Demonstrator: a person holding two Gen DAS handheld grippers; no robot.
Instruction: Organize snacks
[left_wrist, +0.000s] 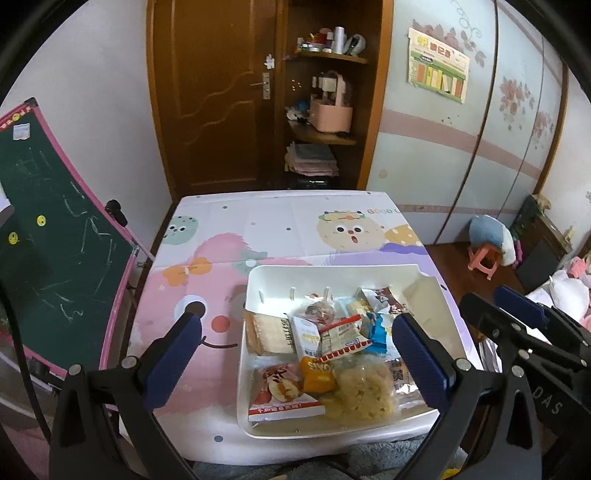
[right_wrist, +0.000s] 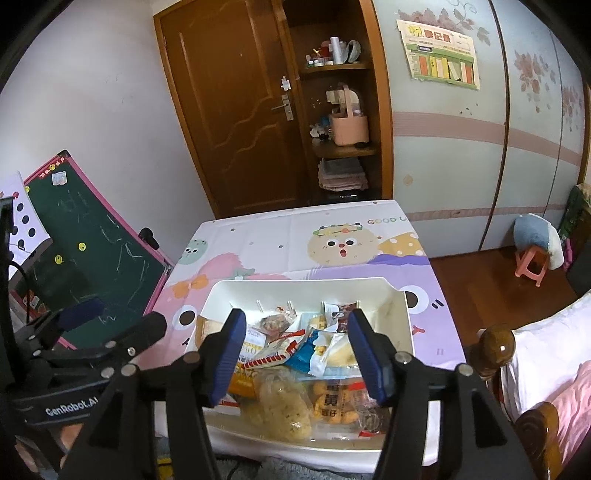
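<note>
Cartoon-printed cloth covers the small table (left_wrist: 229, 221) in what looks like a bedroom, and I work from its near edge outward. Closest to me, both tongs hang above the table with nothing between their blue pads: my left gripper (left_wrist: 295, 354) is spread wide, one pad over the pink cloth and the other over the right side of the white tray (left_wrist: 332, 271); my right gripper (right_wrist: 297, 354) is also spread, straddling the middle of the pile. All the snacks I can see lie inside that tray in a loose heap: a red-and-white packet (left_wrist: 282, 391) at the near left corner, a clear bag of pale puffed pieces (left_wrist: 364, 391) beside it, an orange pouch (left_wrist: 317, 374) just behind, and a blue wrapper (left_wrist: 380, 332) deeper in, overlapping its neighbours. Whether the heap is waiting to be sorted or has just been gathered, I cannot tell. For any pick, I would choose a packet lying on top, close on a flat sealed edge, and lift straight up so nothing underneath drags. Beyond stand a wooden door (left_wrist: 218, 96) and open shelves (left_wrist: 325, 133).
</note>
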